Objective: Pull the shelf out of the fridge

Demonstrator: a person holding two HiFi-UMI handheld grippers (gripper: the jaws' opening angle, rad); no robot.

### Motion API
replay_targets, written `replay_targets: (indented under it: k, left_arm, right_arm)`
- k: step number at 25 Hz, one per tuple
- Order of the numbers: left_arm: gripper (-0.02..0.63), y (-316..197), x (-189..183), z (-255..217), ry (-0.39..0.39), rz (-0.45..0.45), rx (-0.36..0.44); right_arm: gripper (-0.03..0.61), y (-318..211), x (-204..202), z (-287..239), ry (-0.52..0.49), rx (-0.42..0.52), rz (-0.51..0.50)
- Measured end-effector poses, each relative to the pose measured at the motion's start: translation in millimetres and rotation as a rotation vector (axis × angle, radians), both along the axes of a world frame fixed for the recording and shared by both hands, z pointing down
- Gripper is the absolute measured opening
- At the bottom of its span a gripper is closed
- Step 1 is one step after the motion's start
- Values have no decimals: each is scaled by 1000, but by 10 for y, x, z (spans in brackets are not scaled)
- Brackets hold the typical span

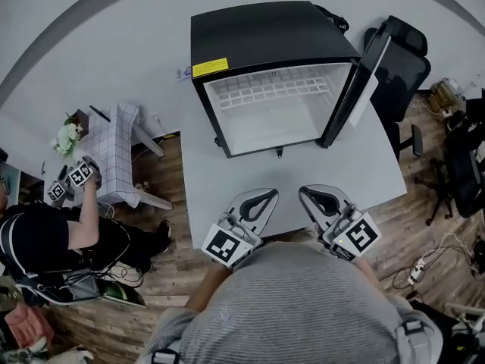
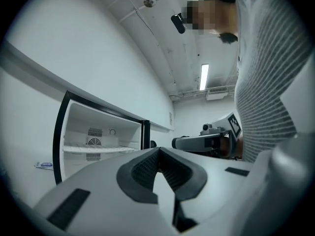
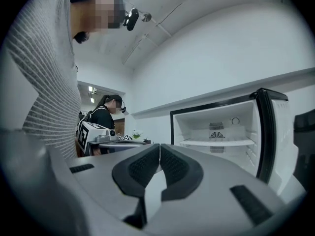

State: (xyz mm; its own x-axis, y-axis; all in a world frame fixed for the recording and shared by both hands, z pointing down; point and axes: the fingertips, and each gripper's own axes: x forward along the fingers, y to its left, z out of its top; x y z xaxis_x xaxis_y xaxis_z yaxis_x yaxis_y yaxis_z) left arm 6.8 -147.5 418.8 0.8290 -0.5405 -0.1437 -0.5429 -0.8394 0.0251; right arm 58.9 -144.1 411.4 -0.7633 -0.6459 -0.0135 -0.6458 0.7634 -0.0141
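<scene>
A small black fridge point(image 1: 265, 32) stands at the far side of a grey table point(image 1: 379, 165), its door point(image 1: 373, 74) swung open to the right. Inside, a white wire shelf point(image 1: 269, 89) sits across the compartment; the shelf point(image 2: 98, 150) shows in the left gripper view and the shelf point(image 3: 216, 143) in the right gripper view. My left gripper point(image 1: 271, 194) and right gripper point(image 1: 305, 191) rest side by side on the table's near edge, well short of the fridge. Both are shut with nothing between the jaws. The left gripper point(image 2: 158, 150) and right gripper point(image 3: 160, 147) point towards the fridge.
A second person point(image 1: 45, 237) sits at the left by a small cloth-covered table point(image 1: 114, 154) and holds another gripper pair. A black office chair point(image 1: 405, 59) stands behind the fridge door. Cables lie on the wooden floor point(image 1: 439, 256) at the right.
</scene>
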Motion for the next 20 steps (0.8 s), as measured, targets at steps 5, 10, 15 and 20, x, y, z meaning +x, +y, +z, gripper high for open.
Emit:
replay_targets:
  k: [5,10,15,20]
  left_arm:
    - [12,-115,44,-18,-16,-32,5]
    - [12,-220,71,-7,-19,-55,-9]
    - [11,-275,59,10,-28,-65,-18]
    - [12,-315,-19,39,-30,-88,-33]
  right_arm:
    - [14,-181,-28,-21,4,9,-55]
    - [14,-384,30,37,15,-5,-63]
    - [14,-611,59,47,63,27,-54]
    - [14,-753,13,42,126,70,-59]
